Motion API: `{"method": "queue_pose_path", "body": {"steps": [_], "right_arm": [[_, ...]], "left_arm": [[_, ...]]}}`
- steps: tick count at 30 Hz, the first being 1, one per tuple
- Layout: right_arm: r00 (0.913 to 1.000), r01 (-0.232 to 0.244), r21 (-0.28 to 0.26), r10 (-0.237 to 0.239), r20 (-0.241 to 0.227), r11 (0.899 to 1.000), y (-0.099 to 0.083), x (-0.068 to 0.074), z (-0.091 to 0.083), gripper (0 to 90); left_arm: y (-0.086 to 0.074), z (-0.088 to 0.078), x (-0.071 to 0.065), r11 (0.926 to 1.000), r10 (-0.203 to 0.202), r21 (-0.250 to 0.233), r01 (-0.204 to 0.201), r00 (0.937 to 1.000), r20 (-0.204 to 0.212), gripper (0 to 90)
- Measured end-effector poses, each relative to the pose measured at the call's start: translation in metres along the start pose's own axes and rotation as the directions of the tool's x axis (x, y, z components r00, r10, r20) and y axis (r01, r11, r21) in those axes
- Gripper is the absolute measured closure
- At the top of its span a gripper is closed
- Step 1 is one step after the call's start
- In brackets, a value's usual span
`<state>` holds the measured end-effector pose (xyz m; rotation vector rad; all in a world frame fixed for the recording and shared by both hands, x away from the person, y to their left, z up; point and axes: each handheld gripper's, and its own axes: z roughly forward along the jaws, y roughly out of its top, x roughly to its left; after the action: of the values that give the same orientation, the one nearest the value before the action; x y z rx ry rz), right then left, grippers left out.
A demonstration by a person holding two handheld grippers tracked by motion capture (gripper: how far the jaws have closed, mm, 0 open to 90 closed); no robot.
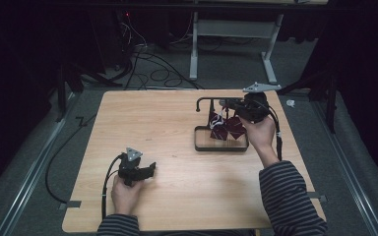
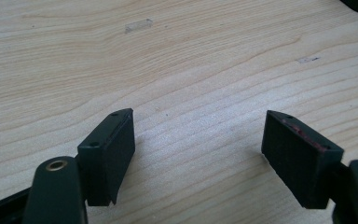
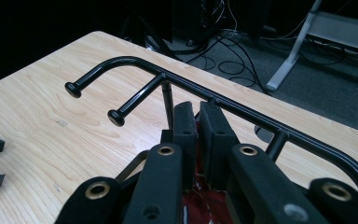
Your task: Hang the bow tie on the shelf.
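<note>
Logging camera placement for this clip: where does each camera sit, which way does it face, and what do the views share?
High view: above the person's side, looking forward and down on the table; striped sleeves, both hands, left gripper, right gripper.
Left gripper view: looks along its open jaws at bare wood.
Right gripper view: looks along nearly closed jaws, something red beneath them, past the black rack toward the floor.
Shared: rack in the high and right gripper views; tabletop in all.

One wooden table (image 1: 177, 128), one black wire stand (image 1: 211, 101), two tongs, several dark red tags (image 1: 229, 129).
</note>
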<state>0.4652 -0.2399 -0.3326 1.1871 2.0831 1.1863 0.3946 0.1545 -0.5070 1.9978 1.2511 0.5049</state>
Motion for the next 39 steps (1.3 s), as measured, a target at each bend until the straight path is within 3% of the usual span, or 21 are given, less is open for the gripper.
{"method": "queue_pose_path", "body": {"steps": [9,39], "right_arm": [[0.9996,0.018,0.000,-0.018,-0.021,1.000,-0.001,0.000,-0.013,84.4],[0.9978,-0.029,-0.003,0.029,-0.059,1.000,-0.030,-0.009,-0.044,72.0]], "left_arm": [[0.000,0.000,0.000,1.0000,0.001,0.001,-0.001,1.0000,-0.001,26.2],[0.000,0.000,0.000,1.0000,0.003,0.001,-0.003,1.0000,-0.002,26.2]]}}
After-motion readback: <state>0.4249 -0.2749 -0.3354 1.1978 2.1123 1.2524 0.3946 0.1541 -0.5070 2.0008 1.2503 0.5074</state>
